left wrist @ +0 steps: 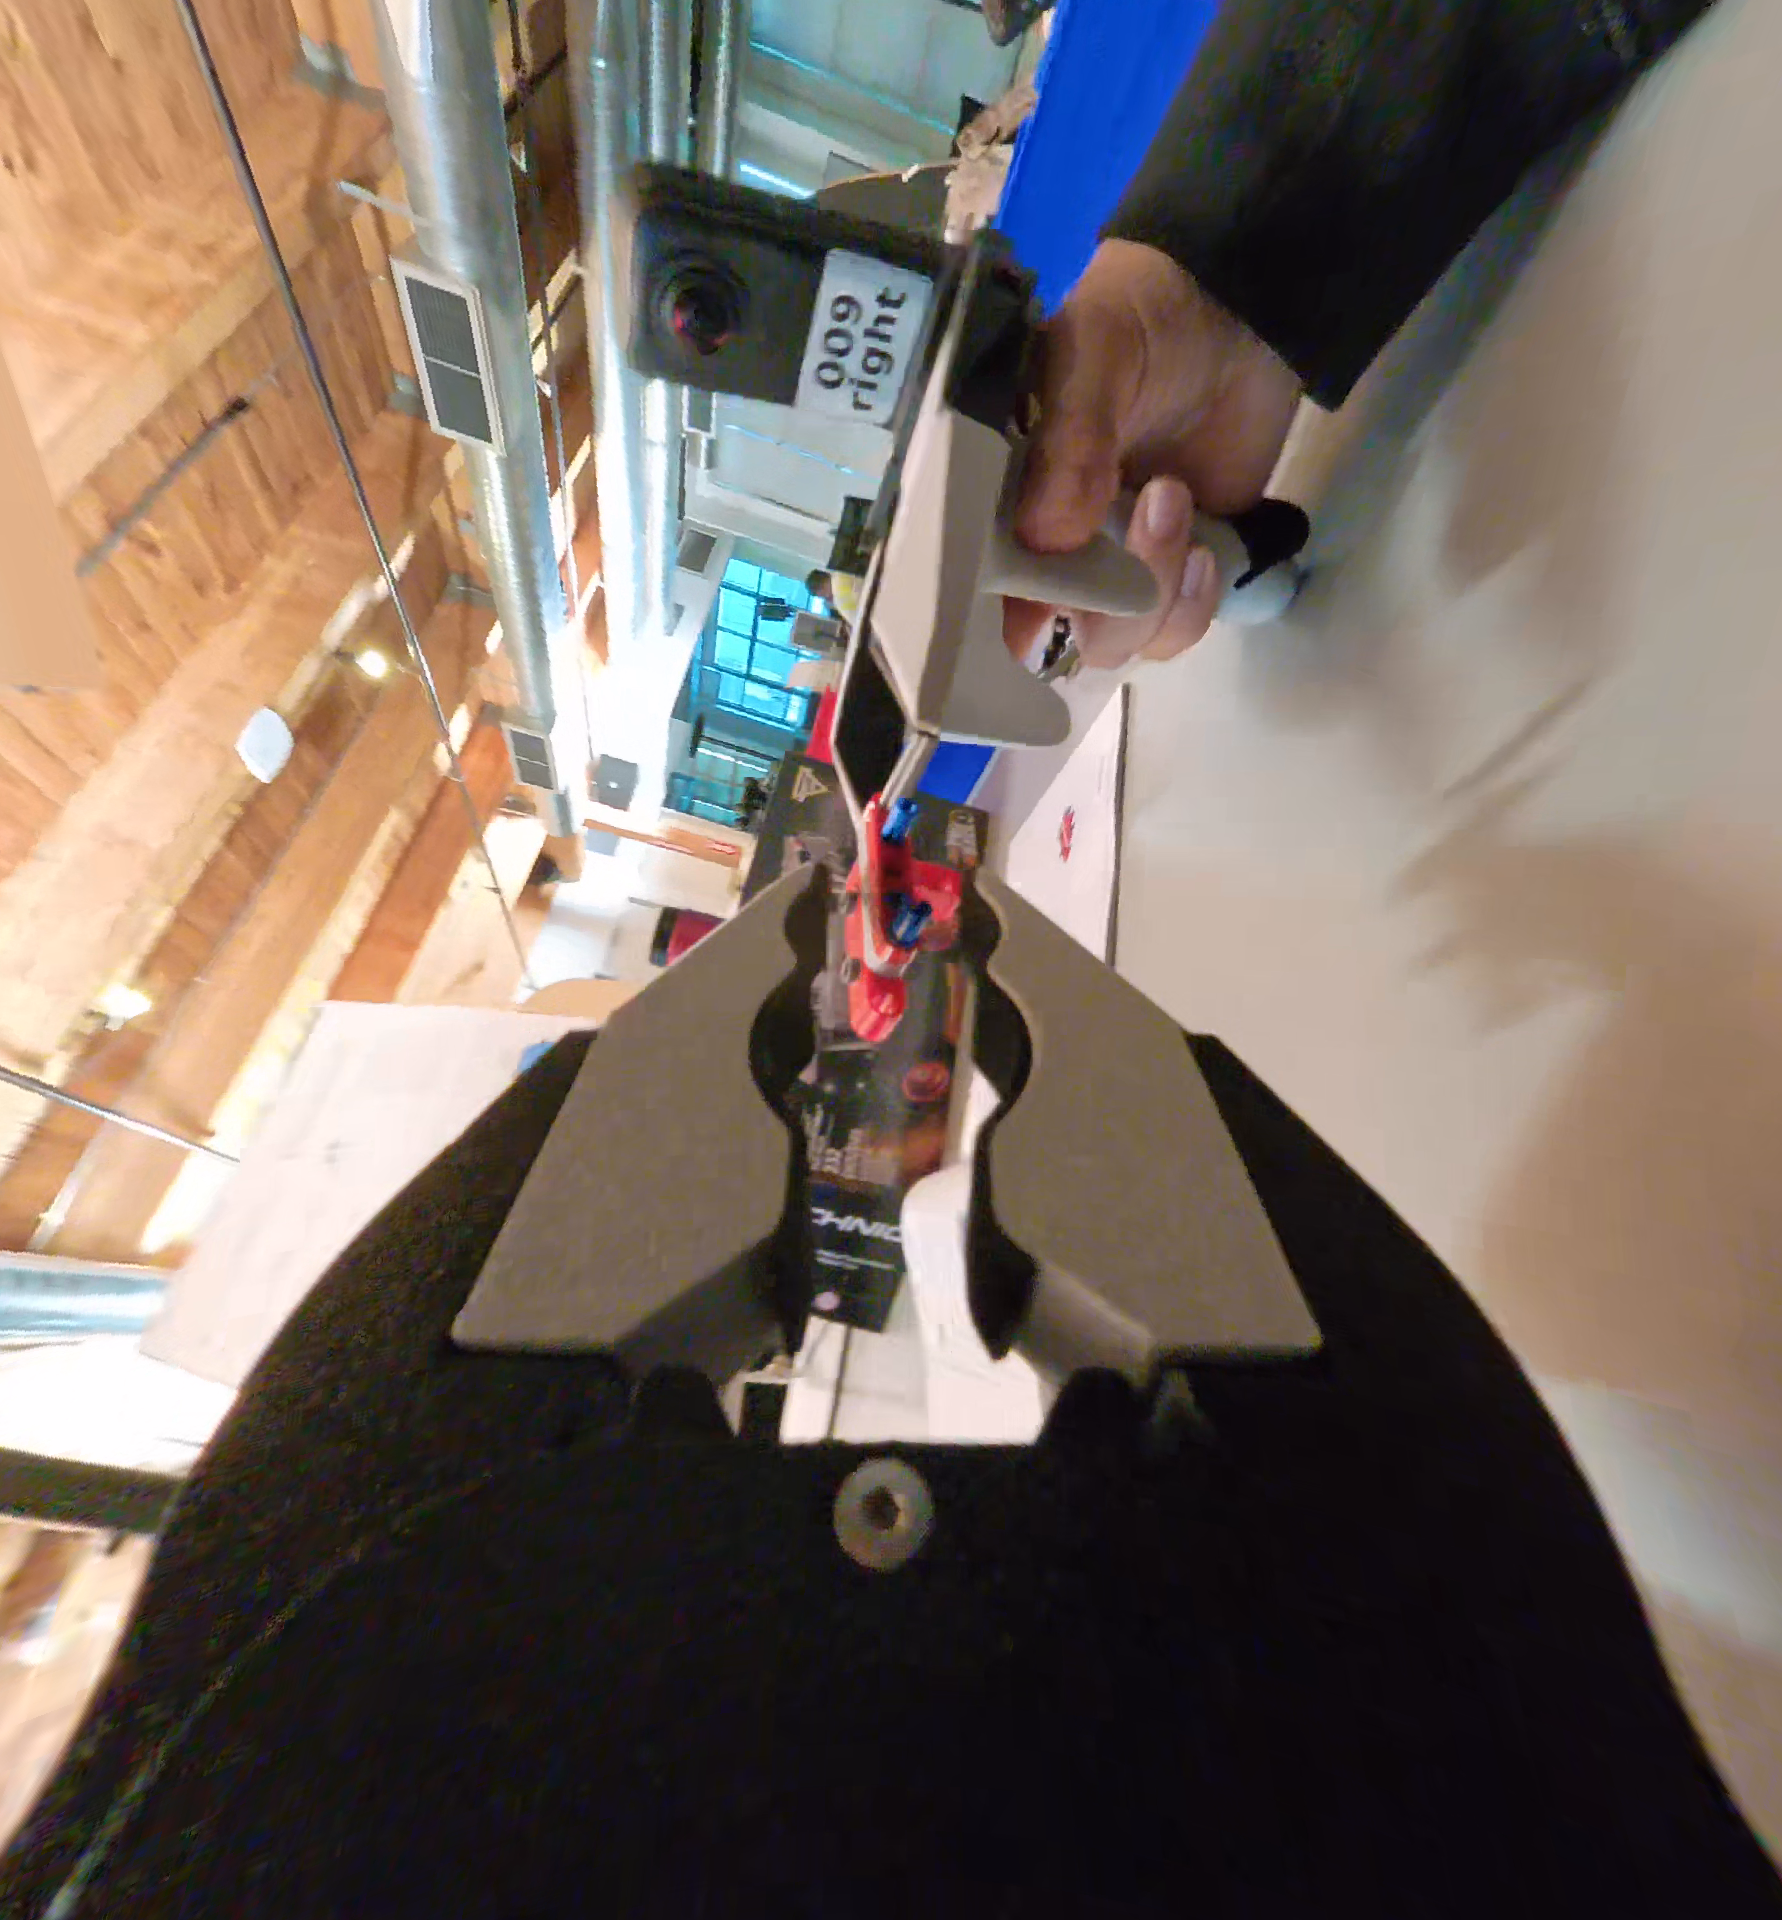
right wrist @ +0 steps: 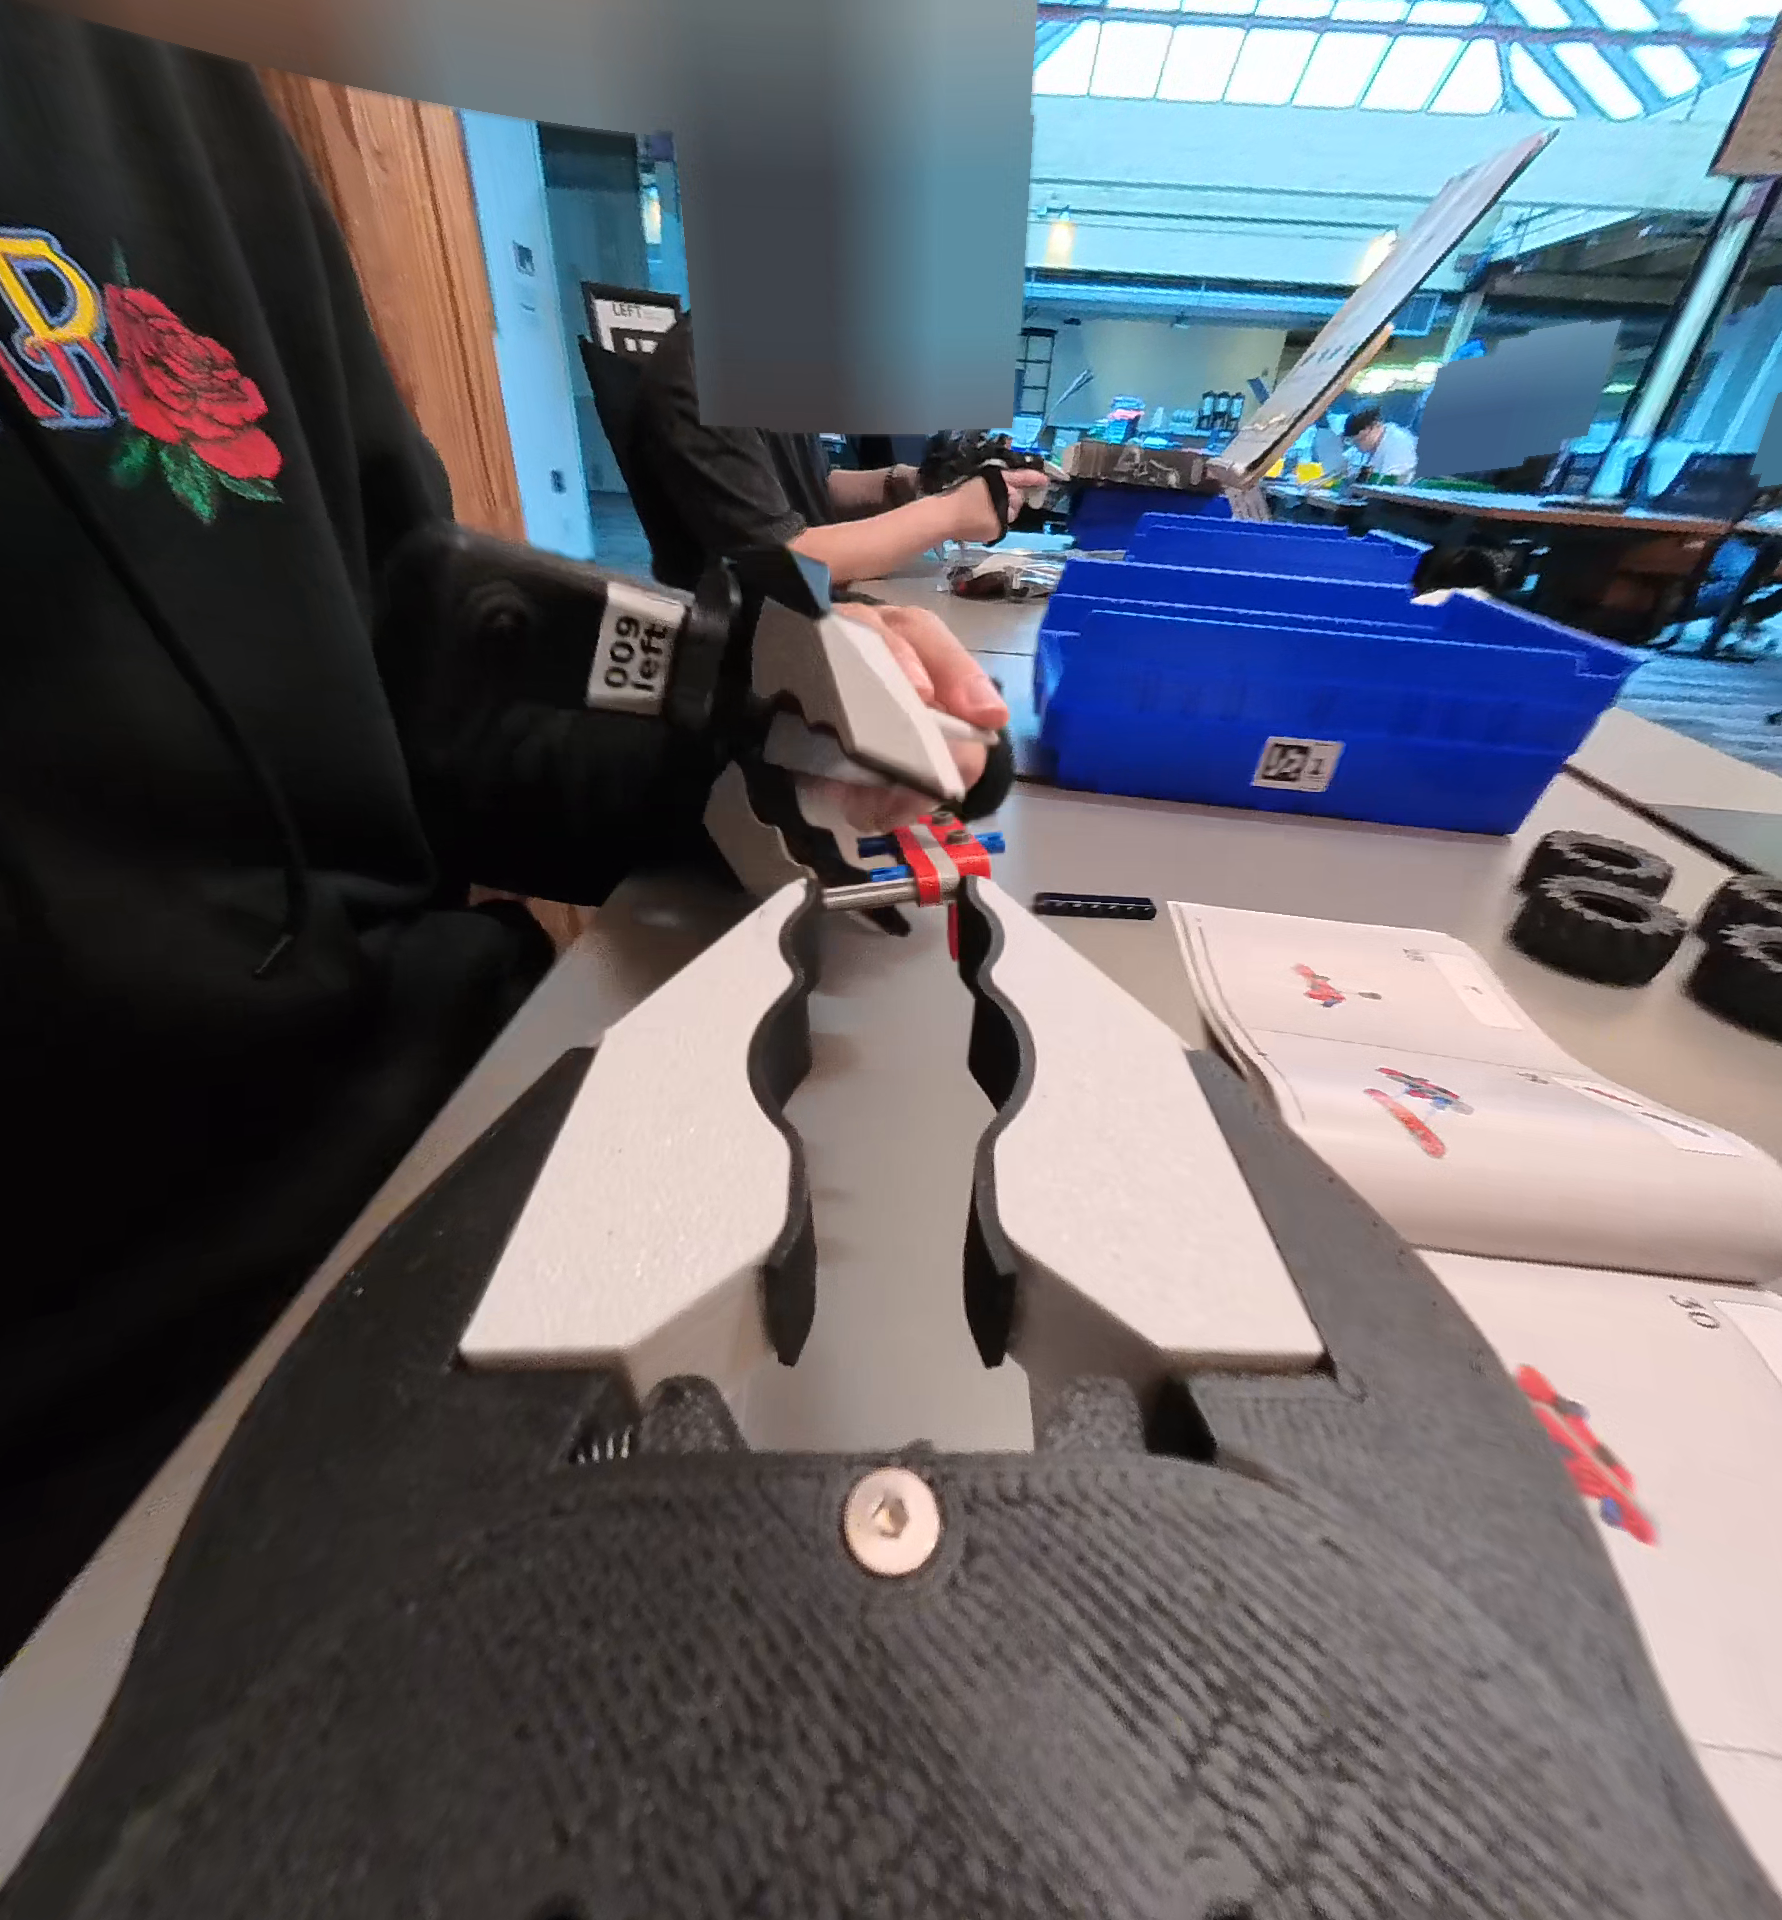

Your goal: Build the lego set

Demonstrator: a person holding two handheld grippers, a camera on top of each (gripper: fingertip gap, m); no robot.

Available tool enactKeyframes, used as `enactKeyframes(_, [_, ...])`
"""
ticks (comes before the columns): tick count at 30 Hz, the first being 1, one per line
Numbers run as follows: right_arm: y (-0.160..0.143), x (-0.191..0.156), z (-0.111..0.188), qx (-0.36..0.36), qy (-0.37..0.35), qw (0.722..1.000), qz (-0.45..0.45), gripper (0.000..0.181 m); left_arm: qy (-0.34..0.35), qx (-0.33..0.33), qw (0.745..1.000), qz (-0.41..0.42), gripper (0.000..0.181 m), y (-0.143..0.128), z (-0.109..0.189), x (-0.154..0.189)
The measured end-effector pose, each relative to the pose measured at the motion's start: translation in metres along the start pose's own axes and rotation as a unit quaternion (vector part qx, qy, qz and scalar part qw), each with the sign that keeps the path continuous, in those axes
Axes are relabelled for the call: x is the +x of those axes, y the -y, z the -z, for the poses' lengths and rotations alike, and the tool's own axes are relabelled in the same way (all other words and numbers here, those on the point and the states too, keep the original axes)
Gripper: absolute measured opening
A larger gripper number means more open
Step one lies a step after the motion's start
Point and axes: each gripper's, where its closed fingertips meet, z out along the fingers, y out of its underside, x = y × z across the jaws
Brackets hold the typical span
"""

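Note:
A small red Lego assembly (right wrist: 937,864) with blue pins (right wrist: 879,847) and a grey axle (right wrist: 856,896) is held in the air over the table's near edge. My right gripper (right wrist: 887,896) is closed on it at the fingertips: the axle end meets one tip and the red part meets the other. My left gripper (left wrist: 897,888) is turned on its side, and its jaws close around the same assembly (left wrist: 882,935) from the other side. The right gripper (left wrist: 892,795) comes down onto the assembly's top end. In the right wrist view the left gripper (right wrist: 866,883) reaches in from the left.
An open instruction booklet (right wrist: 1469,1122) lies to the right on the grey table (right wrist: 1282,862). A black beam (right wrist: 1095,906) lies just behind the assembly. Black tyres (right wrist: 1593,925) sit at the far right, blue bins (right wrist: 1313,675) behind. The dark set box (left wrist: 866,1143) stands beyond. Both grippers' tips are close together, under 4 cm apart.

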Motion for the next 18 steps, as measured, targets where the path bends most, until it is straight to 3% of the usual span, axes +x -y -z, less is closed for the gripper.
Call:
enactKeyframes(4, [0.002, 0.008, 0.003, 0.007, -0.04, 0.998, 0.05, 0.024, 0.017, 0.038, 0.981, 0.188, 0.037, -0.004, 0.005, -0.024])
enactKeyframes(7, [0.013, 0.01, 0.002, 0.026, -0.063, 0.994, 0.088, 0.023, -0.018, 0.083, 0.911, 0.403, 0.037, -0.009, 0.008, -0.038])
enactKeyframes(9, [0.017, 0.014, 0.001, 0.03, -0.086, 0.99, 0.111, 0.023, -0.06, 0.089, 0.87, 0.481, 0.044, -0.015, 0.006, -0.032])
enactKeyframes(13, [0.019, 0.01, -0.005, 0.014, -0.091, 0.984, 0.156, 0.023, -0.099, 0.1, 0.848, 0.511, 0.041, -0.009, 0.004, -0.022])
enactKeyframes(18, [0.019, 0.003, -0.016, -0.012, -0.084, 0.979, 0.185, 0.024, -0.093, 0.096, 0.86, 0.492, 0.028, -0.008, 0.002, -0.018])
